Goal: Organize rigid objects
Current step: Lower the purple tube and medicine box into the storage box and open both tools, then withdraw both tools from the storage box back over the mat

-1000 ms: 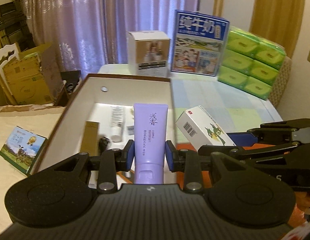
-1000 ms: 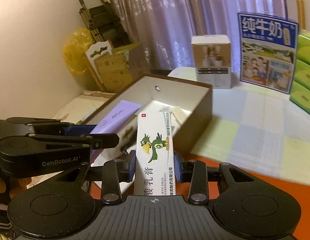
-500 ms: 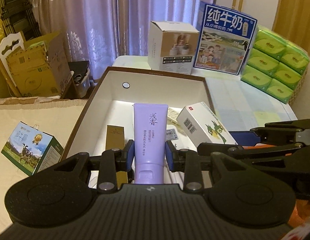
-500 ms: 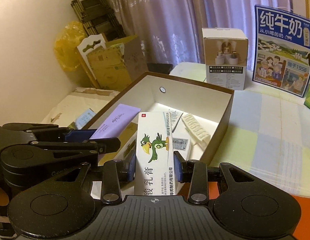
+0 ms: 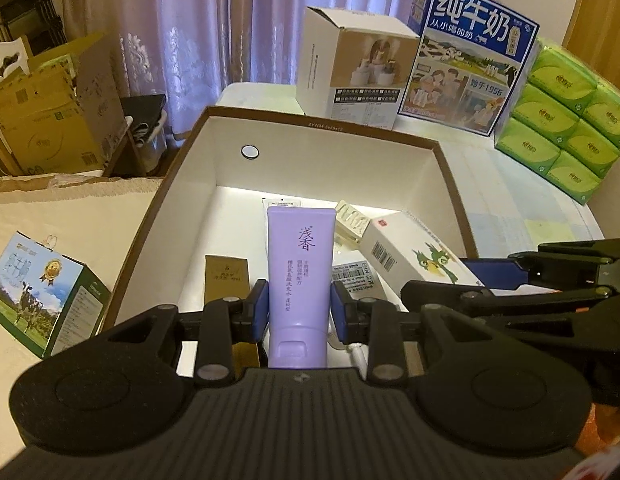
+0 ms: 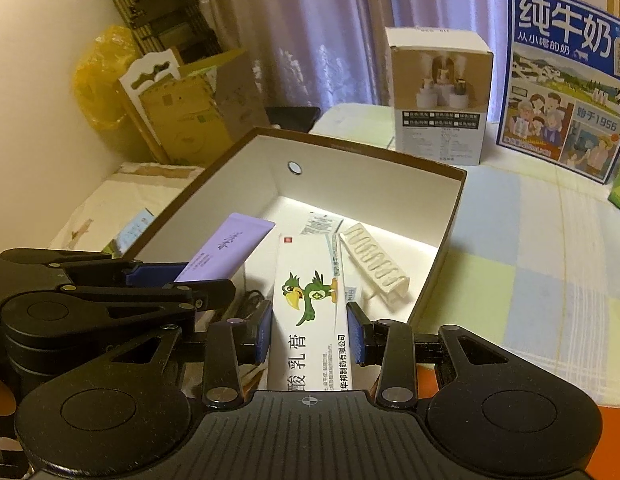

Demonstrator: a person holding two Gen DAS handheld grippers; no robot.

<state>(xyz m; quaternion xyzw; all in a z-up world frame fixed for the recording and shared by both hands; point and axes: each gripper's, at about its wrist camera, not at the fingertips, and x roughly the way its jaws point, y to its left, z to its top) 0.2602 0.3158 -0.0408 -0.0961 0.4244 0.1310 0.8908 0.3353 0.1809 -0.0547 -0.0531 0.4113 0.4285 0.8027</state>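
Purple tube (image 5: 300, 276): it sits between the blue pads of your left gripper (image 5: 299, 312), clamped near its cap end, with the flat crimped end pointing away from you over the open storage box (image 5: 450, 168). The tube is lilac plastic with dark vertical lettering and a flip cap of the same colour at the near end (the cap lies partly under the gripper body).

Ointment carton (image 6: 312, 304): your right gripper (image 6: 310, 334) pinches it across its narrow width, both pads pressed on its long sides, and its far end reaches over the near edge of the box. The carton is white, long and flat, printed with a green cartoon bird, black characters and a small red mark at the far end.

Both grippers hang side by side above the near end of the box, each visible in the other's view. The box has brown outer walls and a white interior. On its floor lie a ribbed white holder (image 6: 376, 264), a gold-brown carton (image 5: 226, 276) and a flat printed sachet (image 6: 320, 222), all apart from the two held items.
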